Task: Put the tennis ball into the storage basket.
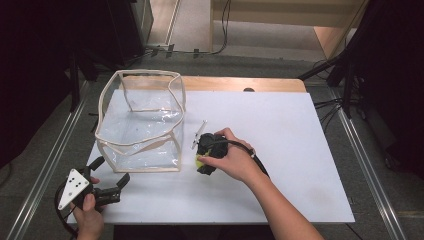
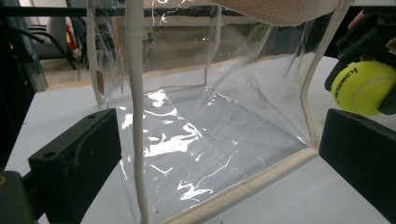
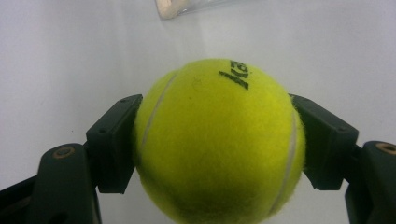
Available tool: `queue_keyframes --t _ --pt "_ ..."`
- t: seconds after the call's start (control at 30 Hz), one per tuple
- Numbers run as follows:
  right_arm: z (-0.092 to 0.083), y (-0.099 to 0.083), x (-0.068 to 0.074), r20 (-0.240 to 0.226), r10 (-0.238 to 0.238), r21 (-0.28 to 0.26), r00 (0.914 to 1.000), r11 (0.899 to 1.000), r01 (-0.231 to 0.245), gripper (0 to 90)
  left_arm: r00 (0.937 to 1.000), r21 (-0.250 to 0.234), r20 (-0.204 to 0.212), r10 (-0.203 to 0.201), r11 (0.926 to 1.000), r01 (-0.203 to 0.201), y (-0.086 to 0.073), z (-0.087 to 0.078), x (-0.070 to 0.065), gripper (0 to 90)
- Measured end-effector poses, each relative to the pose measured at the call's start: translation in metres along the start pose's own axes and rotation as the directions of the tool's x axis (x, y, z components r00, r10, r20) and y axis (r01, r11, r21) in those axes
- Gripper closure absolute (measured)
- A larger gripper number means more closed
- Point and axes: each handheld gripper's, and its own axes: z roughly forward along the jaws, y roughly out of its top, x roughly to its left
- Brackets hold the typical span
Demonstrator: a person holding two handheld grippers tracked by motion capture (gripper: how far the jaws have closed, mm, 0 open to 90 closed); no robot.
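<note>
Yellow tennis ball point(image 3: 219, 140) clamped in right gripper point(image 1: 204, 159) fingers, mid-worktop just beside clear bag point(image 1: 141, 122); left gripper point(image 1: 107, 180) fingers wide, empty, front-left corner; next: lift over rim, drop in.

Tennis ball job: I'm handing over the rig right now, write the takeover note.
Right tongs: shut on the tennis ball, one jaw pressing each side, just right of the clear bag.
Left tongs: open, holding nothing, near the bag's front left corner.
Bag: standing on the white table, top open, nothing inside.
Done: ball gripped.
Left: probably carry the ball over the bag's rim and release it inside; the left tongs may need to steady the soft wall.
</note>
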Motion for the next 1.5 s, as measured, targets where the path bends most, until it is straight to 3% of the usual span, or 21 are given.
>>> queue_keyframes --t 0.7,0.9,1.5 --pt "-0.020 0.011 -0.005 -0.002 -0.010 -0.006 1.0000 1.000 0.010 23.0 1.0000 0.000 0.001 0.001 1.0000 -0.001 0.000 0.000 0.000 0.0" --pt "-0.028 0.015 -0.008 -0.033 -0.006 -0.010 0.9994 1.000 0.006 23.0 1.0000 -0.001 0.002 0.001 1.0000 -0.001 0.000 0.000 0.000 0.0" --pt "-0.044 0.027 -0.009 -0.020 -0.018 -0.012 0.9996 1.000 0.018 23.0 1.0000 -0.002 -0.001 -0.001 1.0000 0.001 0.000 0.000 0.000 0.0"
